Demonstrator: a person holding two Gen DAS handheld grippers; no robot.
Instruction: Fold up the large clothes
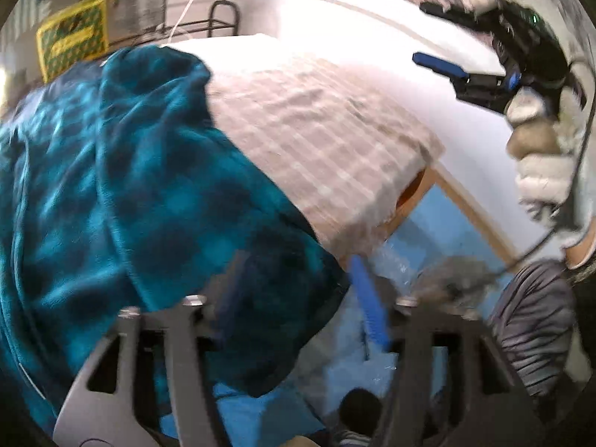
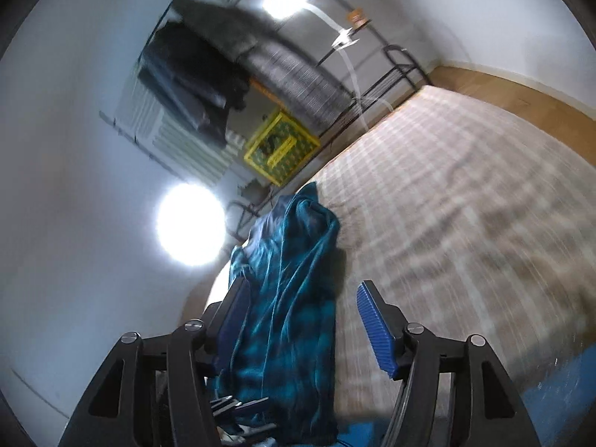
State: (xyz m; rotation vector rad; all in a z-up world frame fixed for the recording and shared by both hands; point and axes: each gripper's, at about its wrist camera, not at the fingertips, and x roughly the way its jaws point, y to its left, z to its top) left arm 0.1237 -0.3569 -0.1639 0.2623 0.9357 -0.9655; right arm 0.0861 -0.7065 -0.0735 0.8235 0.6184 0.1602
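The teal plaid garment (image 2: 290, 298) lies bunched on the bed (image 2: 465, 193) — straight ahead of the right hand-held gripper (image 2: 305, 320), whose blue pads stand apart, cloth between them but not pinched. The left hand-held gripper (image 1: 298, 305) is spread too, the garment ahead and to its left, unclamped.

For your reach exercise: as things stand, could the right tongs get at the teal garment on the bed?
Probably yes. The right tongs stand open with the teal garment lying directly ahead on the checked bed cover, and nothing between; whether the pads touch cloth is unclear.
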